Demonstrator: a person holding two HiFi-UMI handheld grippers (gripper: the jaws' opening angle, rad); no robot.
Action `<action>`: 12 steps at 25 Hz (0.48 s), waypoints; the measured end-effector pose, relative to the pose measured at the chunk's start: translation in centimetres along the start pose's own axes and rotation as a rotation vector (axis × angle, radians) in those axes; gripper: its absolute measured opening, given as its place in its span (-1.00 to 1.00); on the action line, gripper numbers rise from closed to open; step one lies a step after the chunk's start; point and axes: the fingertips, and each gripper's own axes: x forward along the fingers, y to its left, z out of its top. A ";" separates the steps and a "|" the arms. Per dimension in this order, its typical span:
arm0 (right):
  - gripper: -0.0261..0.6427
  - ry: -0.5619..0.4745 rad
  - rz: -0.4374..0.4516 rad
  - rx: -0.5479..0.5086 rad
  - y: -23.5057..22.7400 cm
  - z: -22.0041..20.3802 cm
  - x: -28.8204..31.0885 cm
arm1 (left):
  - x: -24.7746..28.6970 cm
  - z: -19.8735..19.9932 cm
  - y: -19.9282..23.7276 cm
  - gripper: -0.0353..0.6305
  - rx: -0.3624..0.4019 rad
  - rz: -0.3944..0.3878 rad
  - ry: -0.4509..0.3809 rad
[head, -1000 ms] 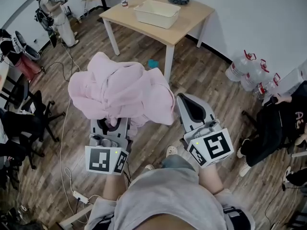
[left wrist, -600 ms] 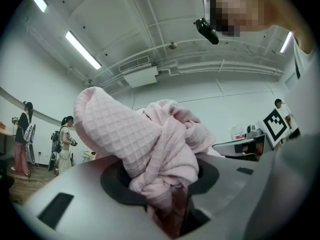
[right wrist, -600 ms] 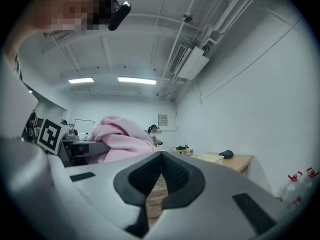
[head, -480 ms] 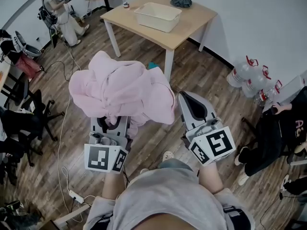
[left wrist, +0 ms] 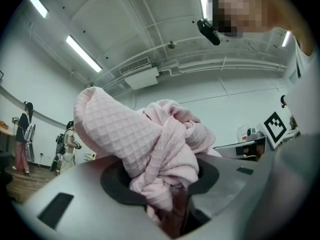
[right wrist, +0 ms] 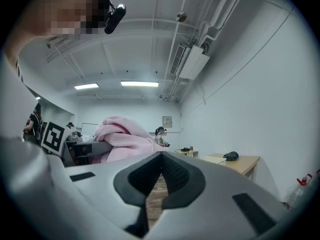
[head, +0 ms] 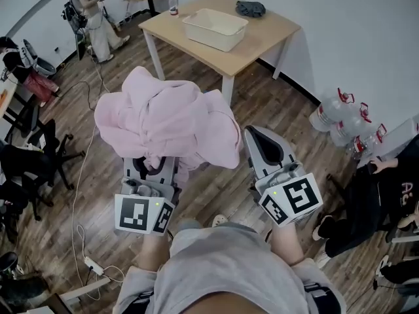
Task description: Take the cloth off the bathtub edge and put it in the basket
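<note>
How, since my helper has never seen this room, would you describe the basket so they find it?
Look to the wooden table by the white wall. The basket sits on it: a pale rectangular open tub, unlike the small bottle and dark bundle nearby.

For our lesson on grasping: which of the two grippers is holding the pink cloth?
The left gripper: its jaws clamp the bunched pink cloth, while the right gripper is shut with nothing between its jaws.

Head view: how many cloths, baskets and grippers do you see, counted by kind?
Cloths: 2, the pink cloth held by the left gripper and a dark cloth on the table.
Baskets: 1, the white basket.
Grippers: 2, the left gripper and the right gripper.
Total: 5.
</note>
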 end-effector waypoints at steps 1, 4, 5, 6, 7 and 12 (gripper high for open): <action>-0.90 -0.003 0.001 0.008 -0.6 0.0 0.0 | 0.4 -0.1 -0.3 -0.33 -0.001 0.001 0.002; -0.90 -0.010 0.004 0.026 -1.3 -0.1 0.0 | 1.0 -0.3 -0.7 -0.33 0.002 -0.003 0.013; -0.90 -0.010 0.004 0.028 -1.4 -0.1 0.0 | 1.1 -0.3 -0.7 -0.33 0.005 -0.003 0.015; -0.90 -0.009 0.004 0.032 -1.5 -0.3 0.1 | 1.2 -0.4 -0.7 -0.33 0.008 -0.003 0.016; -0.90 -0.008 0.003 0.036 -1.7 -0.5 0.3 | 1.4 -0.4 -0.6 -0.33 0.010 -0.003 0.017; -0.90 -0.006 -0.016 0.046 -3.0 -1.0 1.2 | 3.2 -1.0 0.1 -0.33 0.016 -0.011 0.021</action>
